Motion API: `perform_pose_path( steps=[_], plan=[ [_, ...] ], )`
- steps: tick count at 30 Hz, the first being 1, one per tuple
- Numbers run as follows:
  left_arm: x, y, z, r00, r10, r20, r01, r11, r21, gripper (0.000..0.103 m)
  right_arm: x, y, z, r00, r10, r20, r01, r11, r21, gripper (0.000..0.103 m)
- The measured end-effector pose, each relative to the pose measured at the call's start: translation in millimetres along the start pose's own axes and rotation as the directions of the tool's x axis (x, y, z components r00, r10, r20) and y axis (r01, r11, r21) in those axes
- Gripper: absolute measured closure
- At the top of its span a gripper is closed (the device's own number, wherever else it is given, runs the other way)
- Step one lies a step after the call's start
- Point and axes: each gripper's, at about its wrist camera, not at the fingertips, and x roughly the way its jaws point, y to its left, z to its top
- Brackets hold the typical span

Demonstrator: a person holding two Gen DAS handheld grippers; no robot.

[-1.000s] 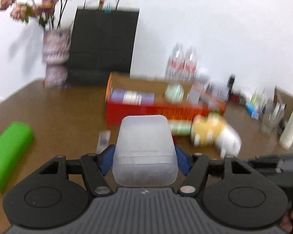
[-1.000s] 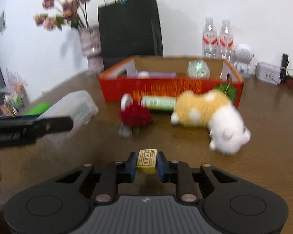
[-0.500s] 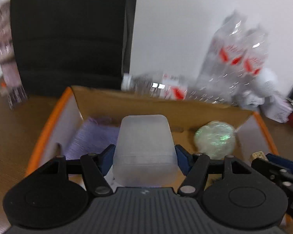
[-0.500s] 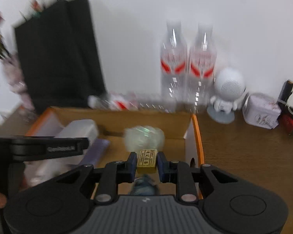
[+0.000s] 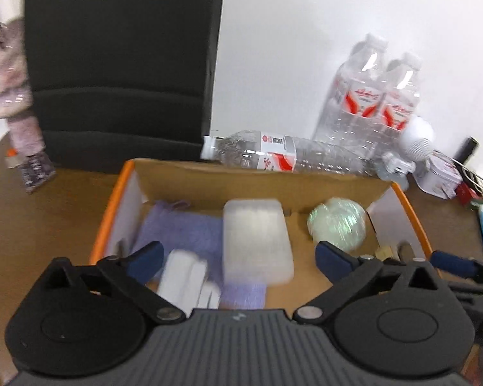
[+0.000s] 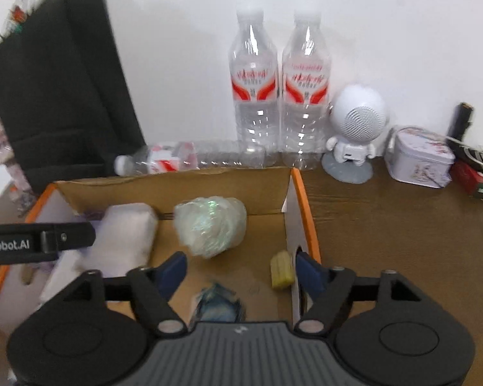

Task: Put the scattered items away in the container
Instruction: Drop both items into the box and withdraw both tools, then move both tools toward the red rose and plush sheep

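Hovering over the cardboard box [image 5: 405, 199], both jaws had just opened: left gripper [image 5: 238, 255] freed the translucent case [image 5: 256, 241], right gripper [image 6: 240, 271] the yellow block [image 6: 282, 270].

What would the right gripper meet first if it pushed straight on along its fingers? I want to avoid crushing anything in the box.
Probably the crinkly clear ball, which lies dead ahead of the open right gripper inside the cardboard box. The small yellow block sits off-line by the right finger. Depth is uncertain.

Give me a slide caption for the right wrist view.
Open right gripper above the cardboard box, small yellow block just released beside a plastic-wrapped ball.
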Motion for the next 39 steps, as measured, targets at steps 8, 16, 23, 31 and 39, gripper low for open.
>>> perform_pose_path(
  steps=[8, 16, 23, 31, 39],
  plan=[
    [-131.3, 21.1, -123.4, 0.970, 0.035, 0.242, -0.062, 0.992, 0.106, 0.000, -129.0, 31.3, -124.0, 0.988, 0.033, 0.148, -0.041, 0.998, 0.046, 0.003],
    [-154.0, 49.6, -253.9, 0.982, 0.097, 0.161, -0.111, 0.990, 0.085, 0.000, -158.1, 63.3, -251.2, 0.992, 0.012, 0.129, 0.007, 0.990, -0.143, 0.001],
    [-146.2, 42.9, -276.0, 0.985, 0.118, 0.125, -0.137, 0.979, 0.149, 0.000, -141.7, 73.1, -263.7, 0.998, 0.020, 0.062, -0.011, 0.989, -0.148, 0.001],
    [-134.4, 46.6, -287.3, 0.989, 0.101, 0.109, -0.115, 0.985, 0.129, 0.000, -132.0, 71.2, -271.0, 0.998, -0.001, 0.070, 0.010, 0.992, -0.128, 0.000],
    [-131.5, 53.1, -288.7, 0.990, 0.076, 0.115, -0.087, 0.992, 0.093, 0.000, -125.2, 74.6, -265.7, 0.998, -0.006, 0.070, 0.014, 0.993, -0.120, 0.000]
  ],
)
